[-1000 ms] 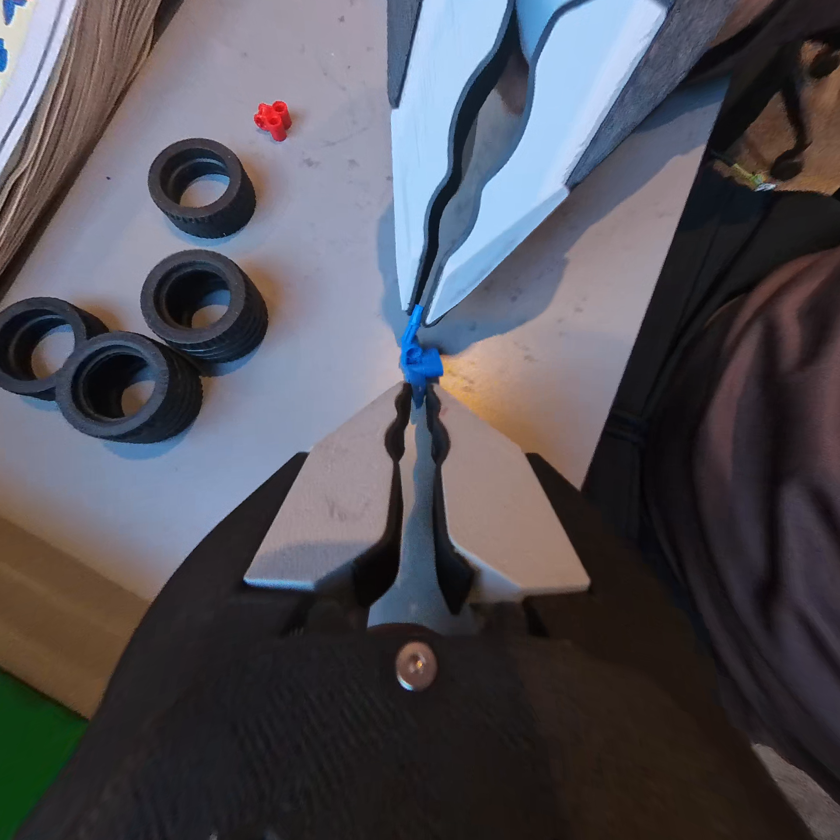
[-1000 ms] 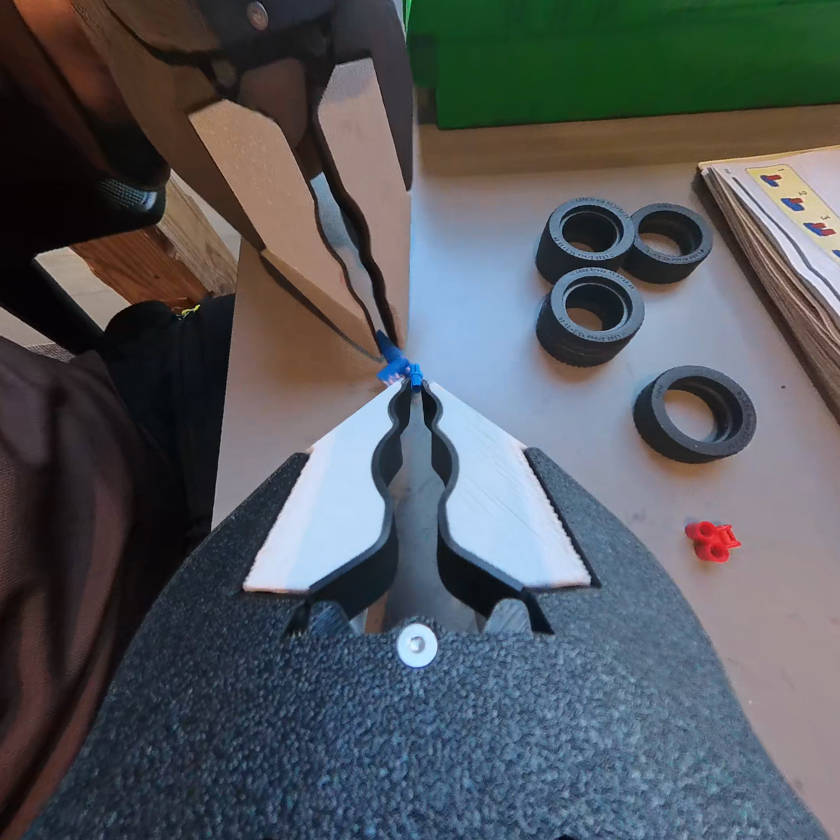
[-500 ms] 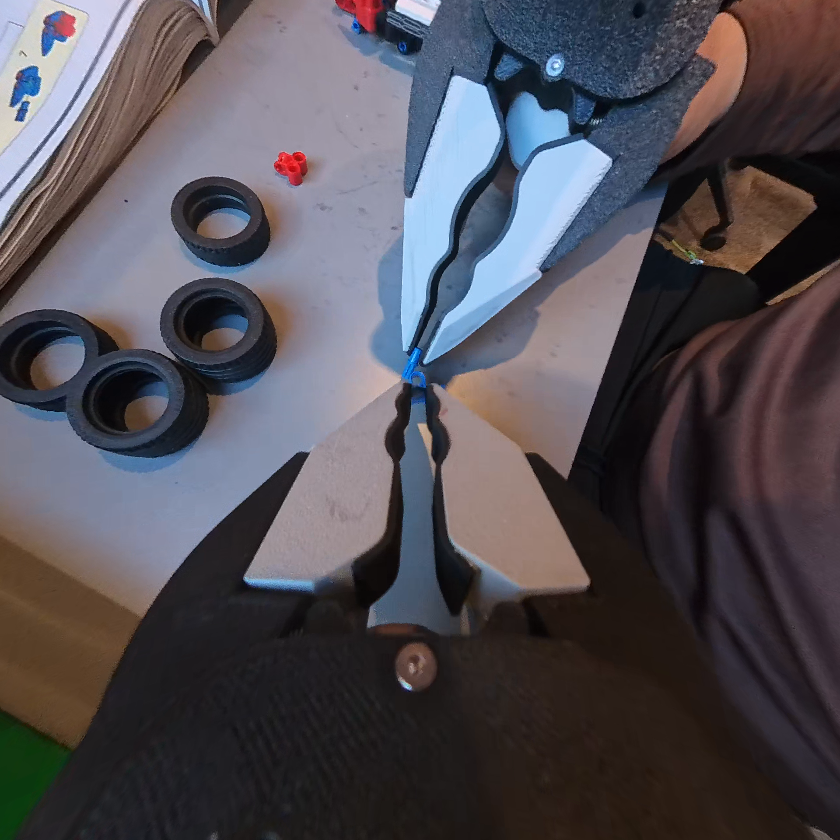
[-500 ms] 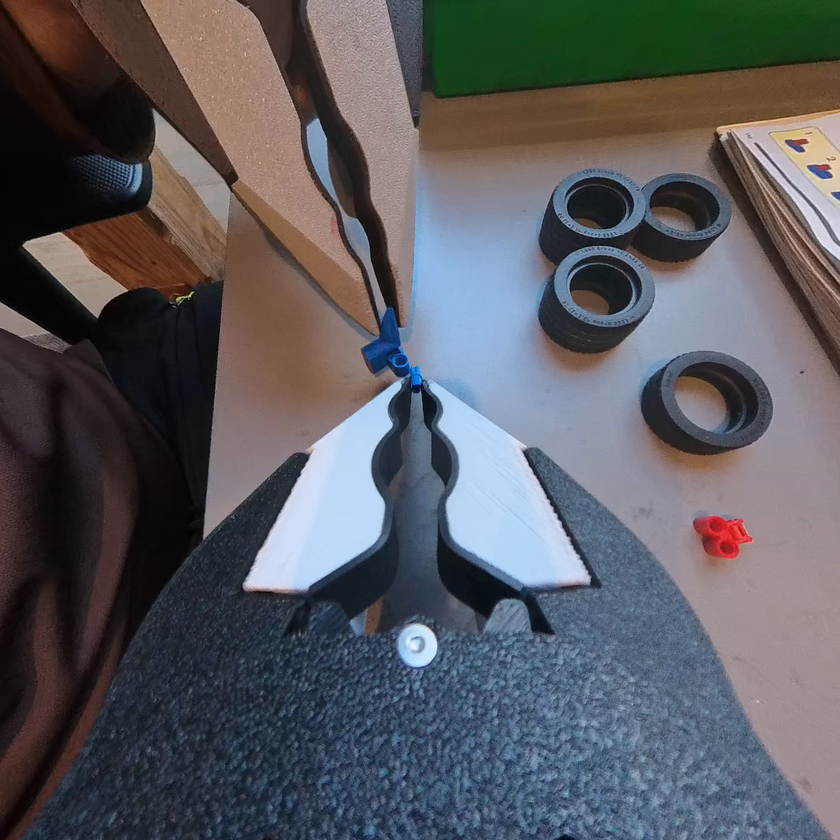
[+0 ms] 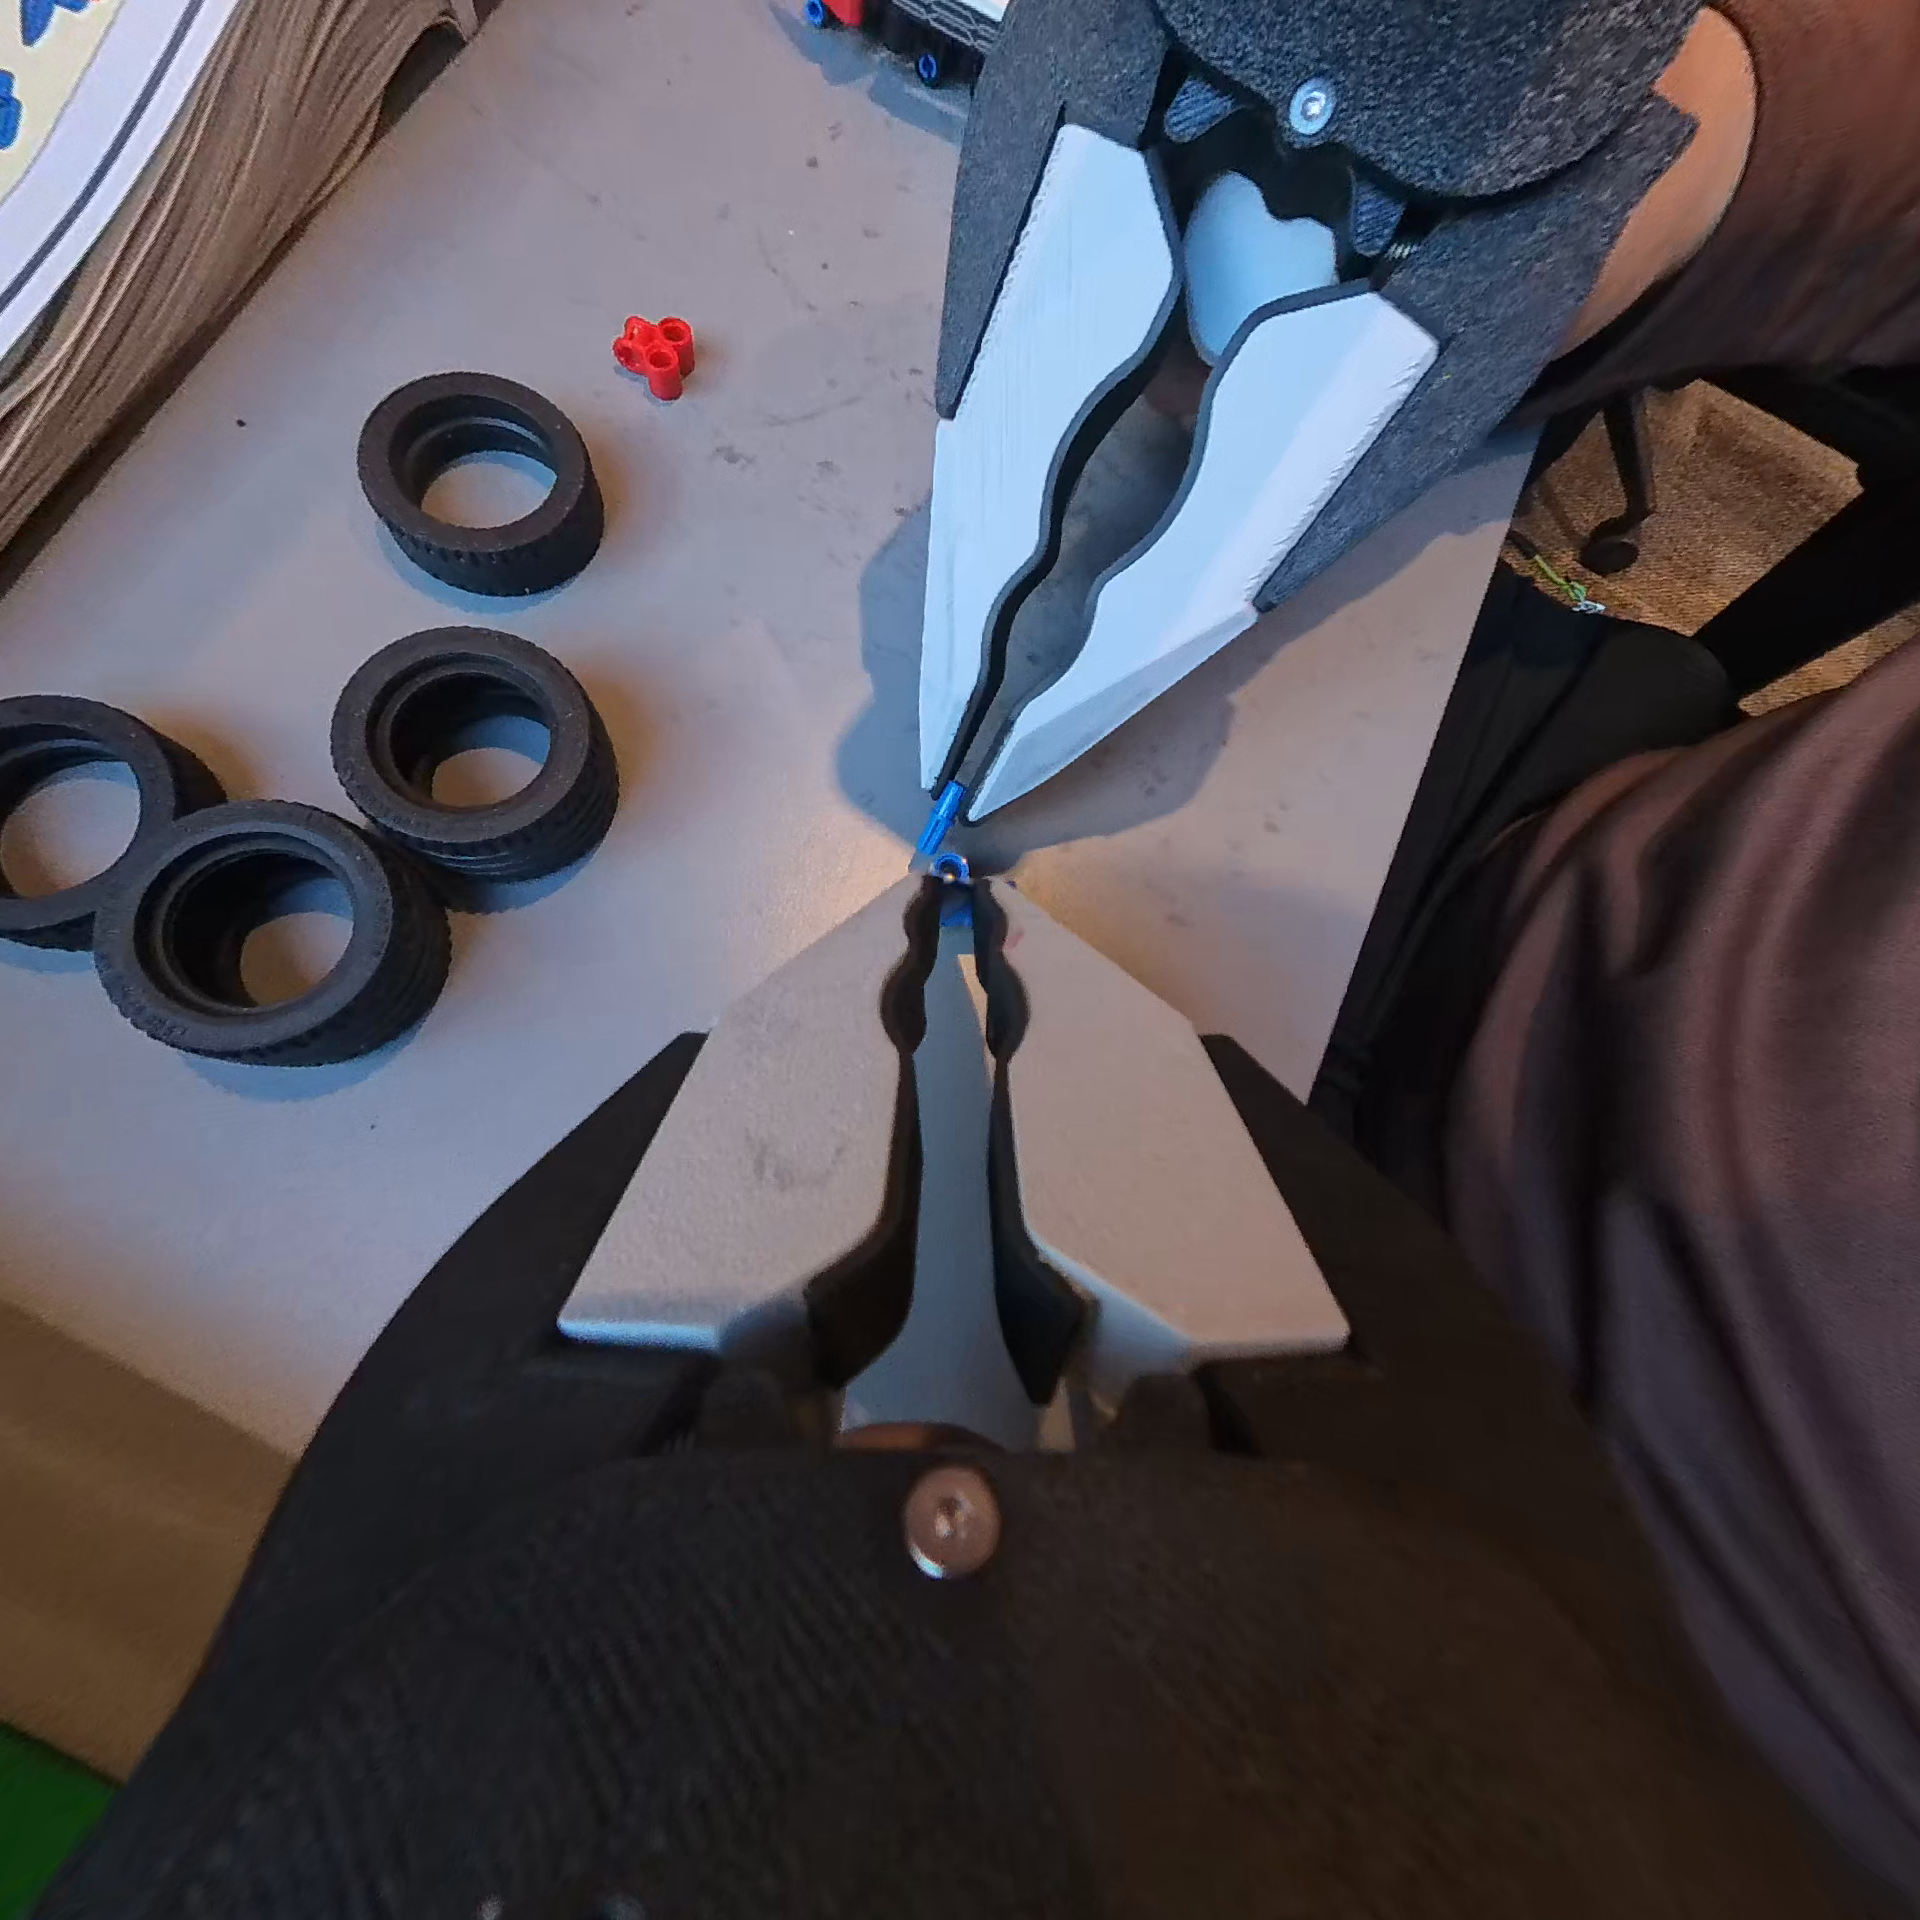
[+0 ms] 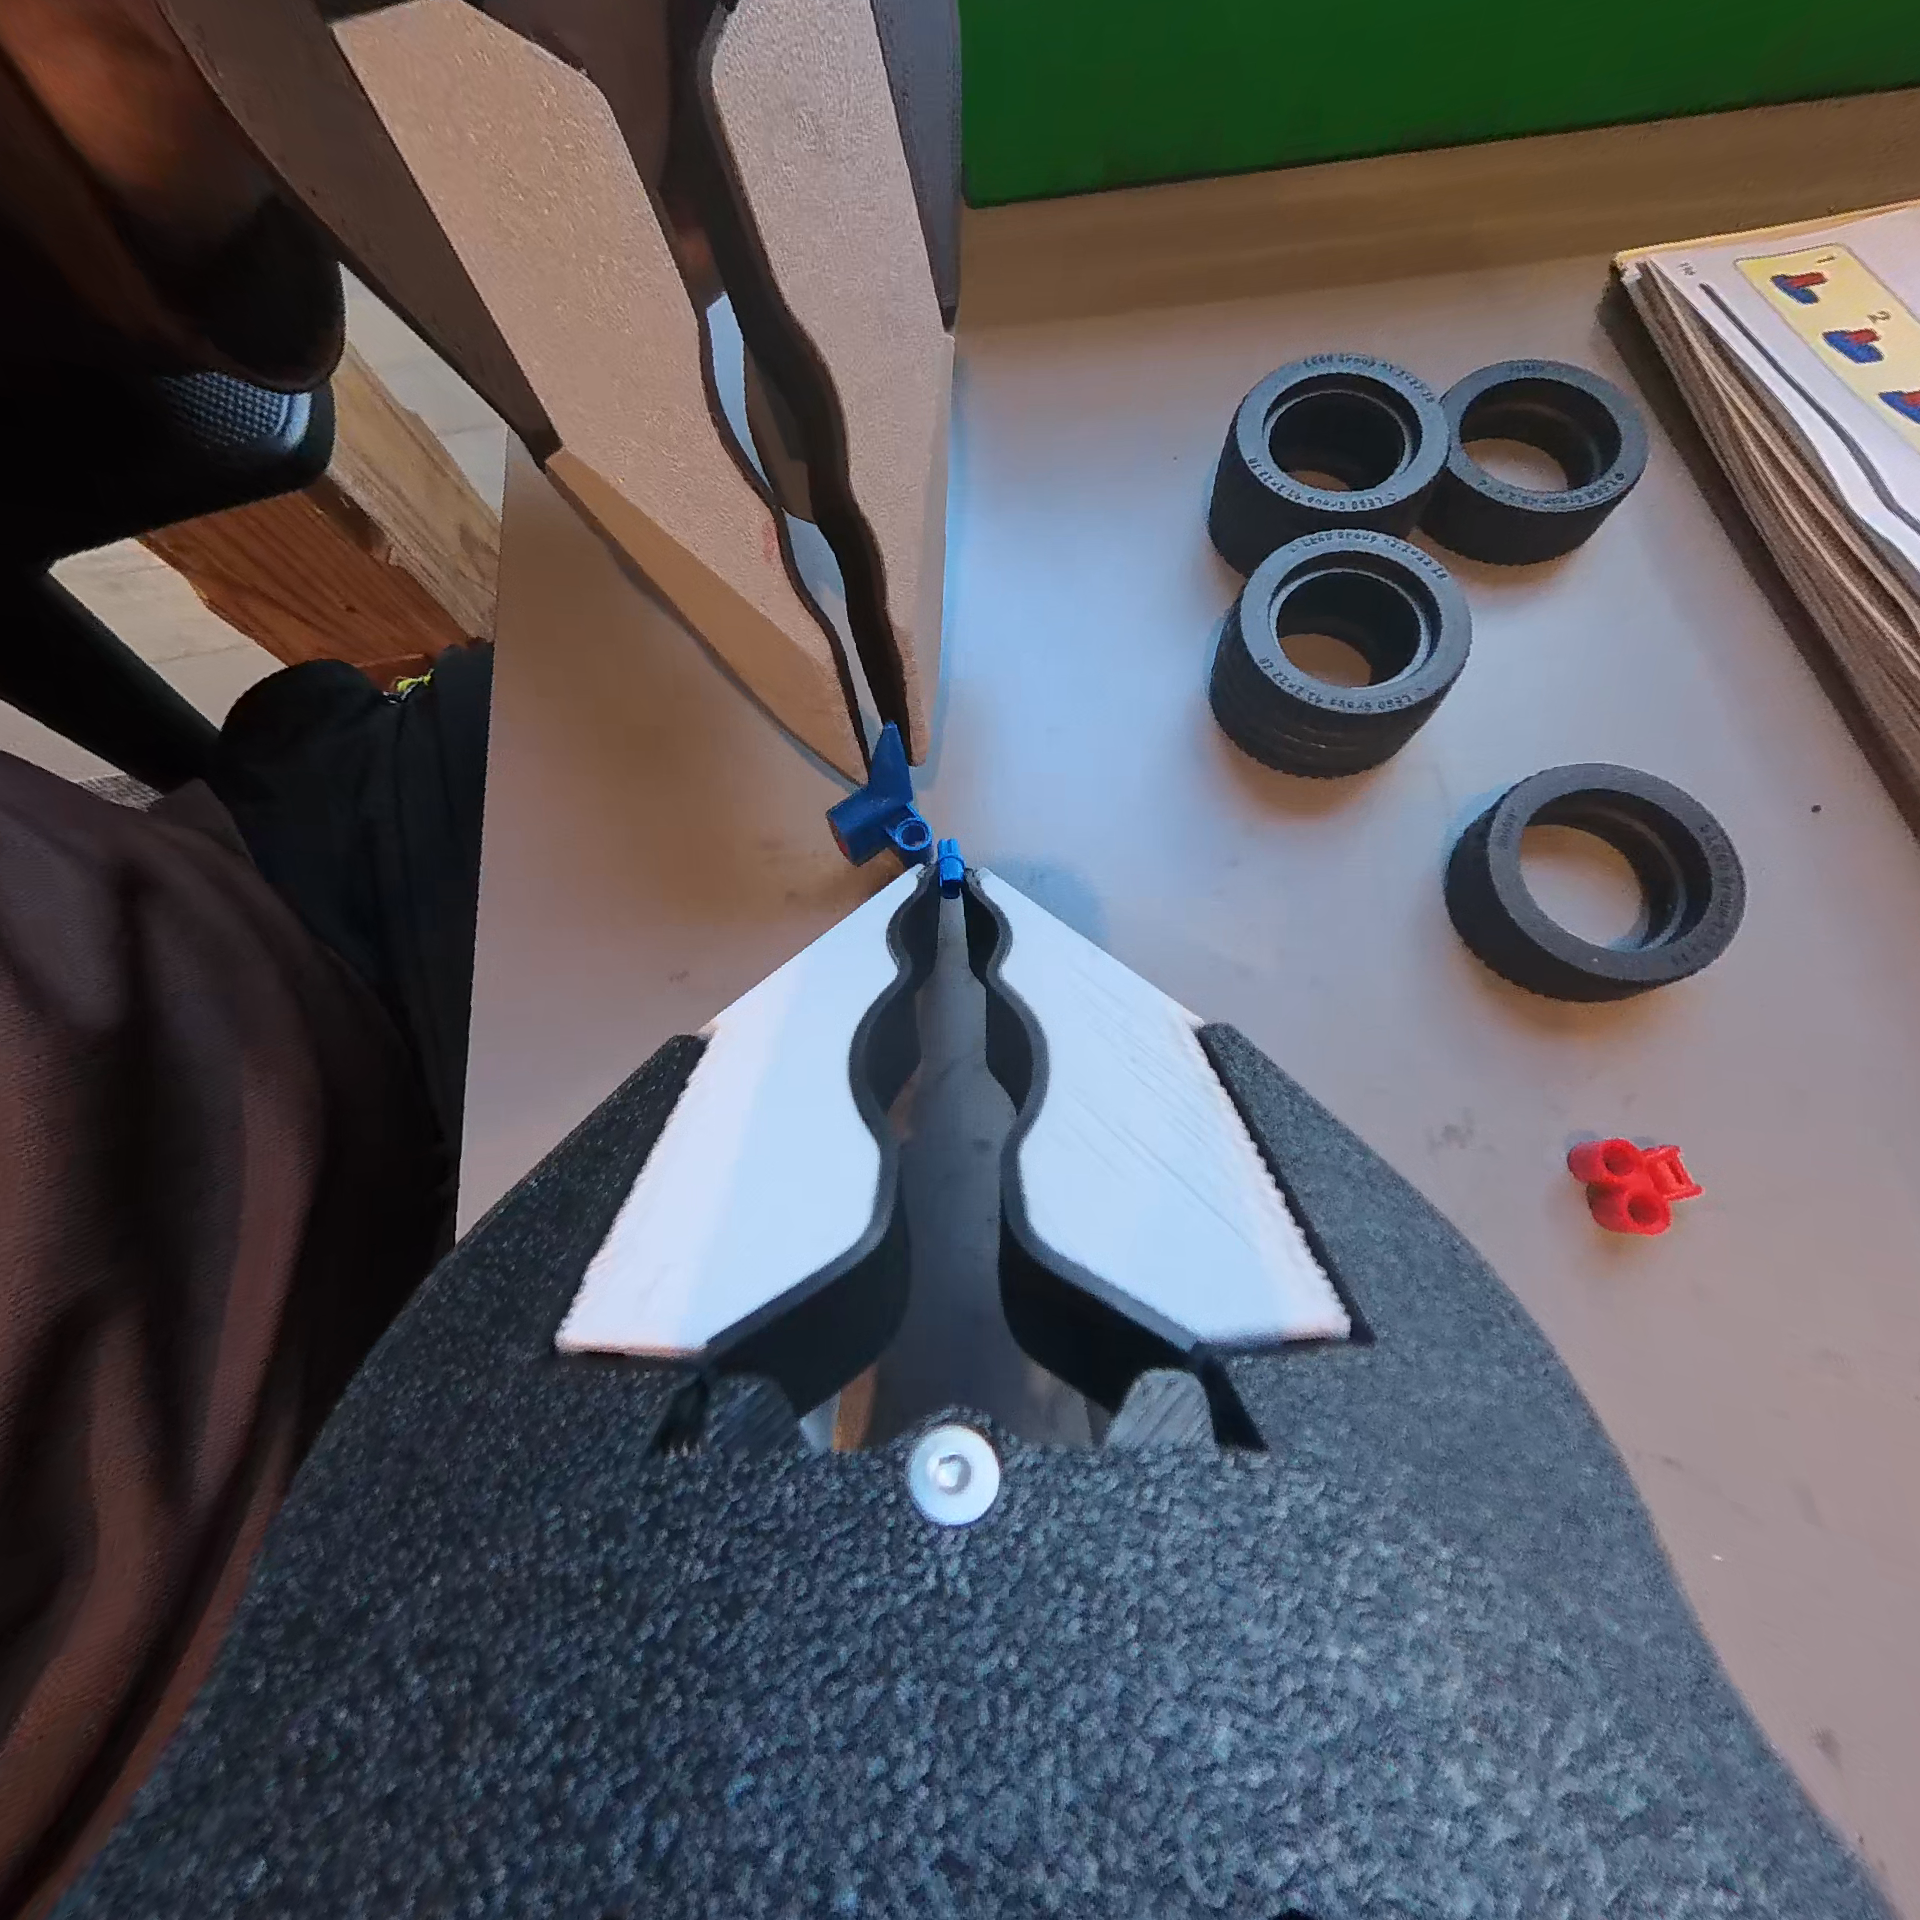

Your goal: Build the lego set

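Observation:
My left gripper [image 5: 951, 883] is shut on a small blue connector [image 5: 949, 865] at its tips, held above the grey table [image 5: 727, 582]. My right gripper [image 6: 948, 881] is shut on a short blue pin [image 6: 950, 864]. The two grippers point tip to tip. In the right wrist view the connector [image 6: 878, 812] hangs from the left gripper [image 6: 885, 743], and the pin's end sits right beside the connector's round hole. In the left wrist view the right gripper [image 5: 956, 805] holds the pin [image 5: 943, 805] just above the connector, with a small gap between them.
Several black tyres [image 5: 473, 764] [image 6: 1340, 655] lie on the table, with a red piece [image 5: 655, 353] [image 6: 1631, 1184] nearby. An instruction booklet [image 6: 1808, 343] lies at the table's side and a partly built model [image 5: 904, 31] at the far end. The table edge and a person's body are close by. Both grippers' tips are close together, under 4 cm apart.
Both grippers have drawn back from the table surface. The pin and connector, which looked in contact a second ago, now show a small gap. Both grips have held.

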The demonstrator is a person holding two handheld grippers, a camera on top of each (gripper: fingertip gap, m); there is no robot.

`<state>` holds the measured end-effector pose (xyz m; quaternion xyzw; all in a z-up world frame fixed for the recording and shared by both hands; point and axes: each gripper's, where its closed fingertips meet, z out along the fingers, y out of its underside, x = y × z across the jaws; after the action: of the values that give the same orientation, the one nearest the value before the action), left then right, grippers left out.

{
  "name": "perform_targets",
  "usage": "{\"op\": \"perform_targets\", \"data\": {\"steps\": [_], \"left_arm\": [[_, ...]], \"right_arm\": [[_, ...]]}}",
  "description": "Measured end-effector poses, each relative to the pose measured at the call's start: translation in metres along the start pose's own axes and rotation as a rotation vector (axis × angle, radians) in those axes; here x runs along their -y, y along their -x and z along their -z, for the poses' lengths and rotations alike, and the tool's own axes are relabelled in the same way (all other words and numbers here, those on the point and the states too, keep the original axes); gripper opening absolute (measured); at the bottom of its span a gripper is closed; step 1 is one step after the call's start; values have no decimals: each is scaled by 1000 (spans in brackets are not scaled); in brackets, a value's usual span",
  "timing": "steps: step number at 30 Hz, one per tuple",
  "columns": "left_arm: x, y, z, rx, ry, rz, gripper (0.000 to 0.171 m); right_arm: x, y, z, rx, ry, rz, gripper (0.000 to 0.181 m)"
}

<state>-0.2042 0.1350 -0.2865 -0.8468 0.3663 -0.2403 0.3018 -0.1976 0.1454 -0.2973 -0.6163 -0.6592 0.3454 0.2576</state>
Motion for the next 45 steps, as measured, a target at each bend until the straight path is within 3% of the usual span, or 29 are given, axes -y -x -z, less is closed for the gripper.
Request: {"op": "perform_targets", "data": {"steps": [19,26,34,40,45], "left_arm": [[5,-1,1,-15,-35,-6,6],[14,-2,15,15,-79,-31,11],[43,-20,27,140,-169,-233,14],[63,-35,44,105,-316,-242,12],[67,-44,50,117,-331,-295,11]], "right_arm": [[2,-5,8,20,-45,-71,4],[16,-6,23,62,-173,-123,4],[61,20,72,469,-521,-396,4],[67,39,77,602,-523,-458,5],[71,44,82,695,-543,-533,5]]}}
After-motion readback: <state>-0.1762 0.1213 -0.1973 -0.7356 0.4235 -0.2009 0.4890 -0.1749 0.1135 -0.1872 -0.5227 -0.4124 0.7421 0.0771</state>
